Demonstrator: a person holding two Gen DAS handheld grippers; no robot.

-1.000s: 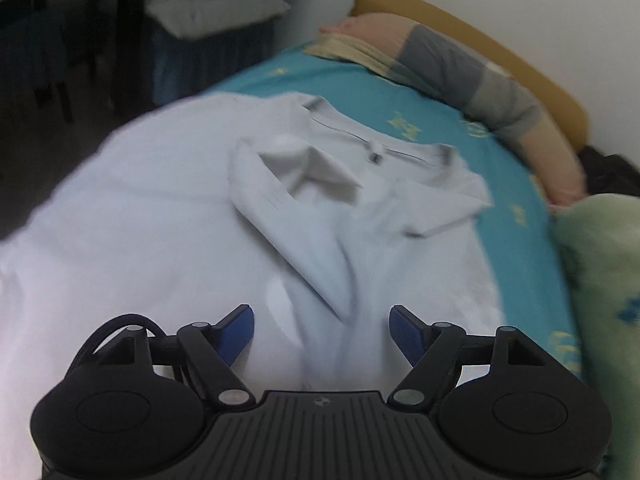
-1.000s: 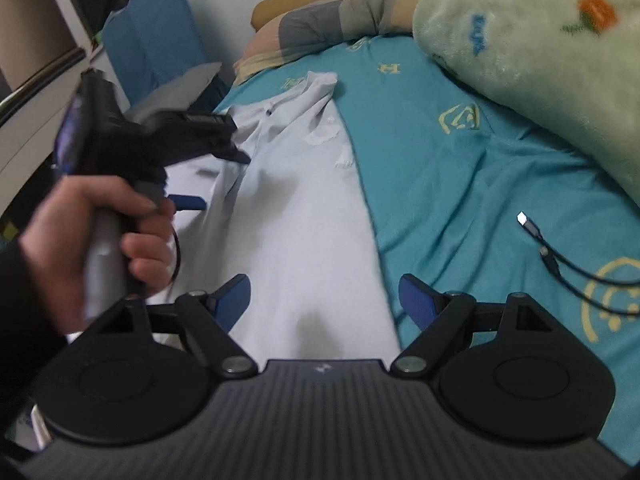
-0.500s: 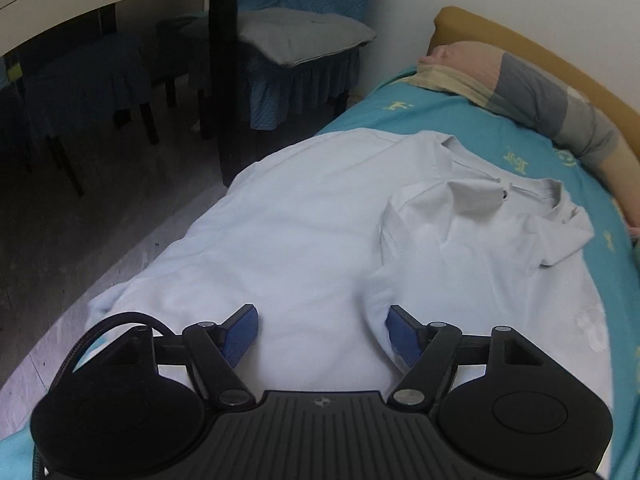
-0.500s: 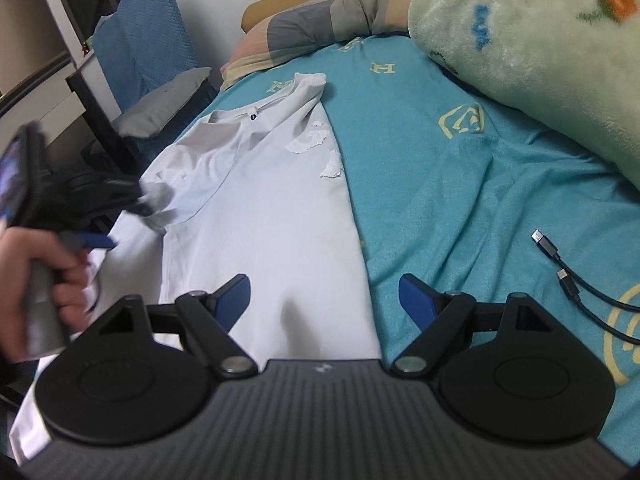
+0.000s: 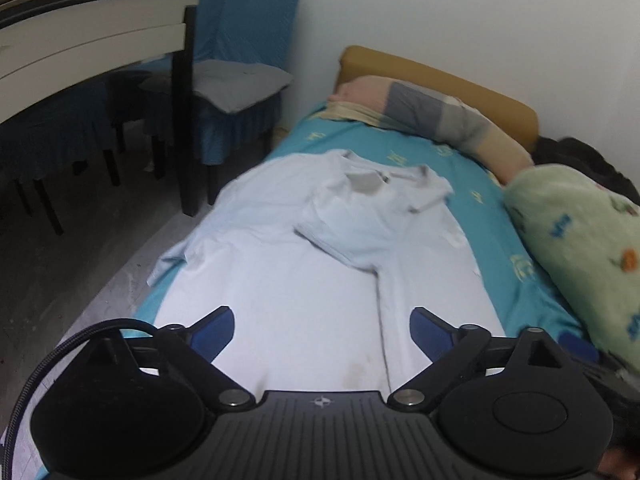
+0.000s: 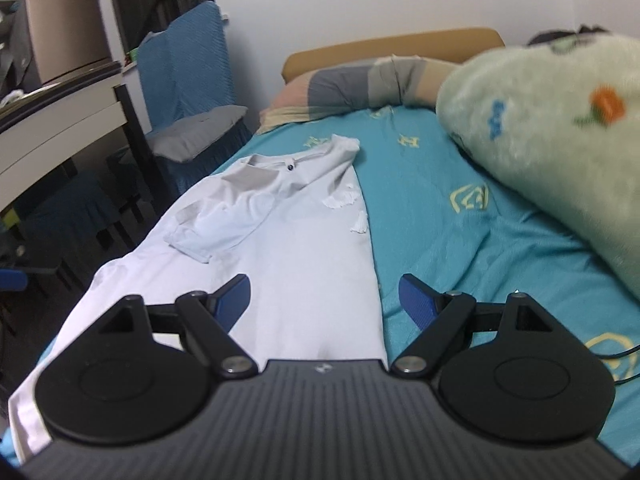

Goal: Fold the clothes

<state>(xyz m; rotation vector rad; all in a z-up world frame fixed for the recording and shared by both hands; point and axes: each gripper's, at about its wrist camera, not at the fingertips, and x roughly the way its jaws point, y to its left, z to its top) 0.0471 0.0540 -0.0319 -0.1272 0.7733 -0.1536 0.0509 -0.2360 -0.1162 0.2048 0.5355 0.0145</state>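
bed [image 5: 484,216] with teal sheet fills both views. white polo shirt [image 5: 304,280] lies flat along the bed's left edge, collar toward the headboard end, hem nearest the cameras; one short sleeve [image 6: 216,232] is folded in over the chest, the other sleeve [image 5: 176,256] hangs over the left edge. green fleece blanket [image 6: 560,144] heaped along the bed's right side. striped pillow [image 5: 436,120] lies at the head end. blue-covered chair [image 6: 188,92] stands off the bed's left edge. left gripper [image 5: 322,330] above the hem, jaws opening, nothing between them. right gripper [image 6: 324,300] spread wide over the shirt's right edge, empty.
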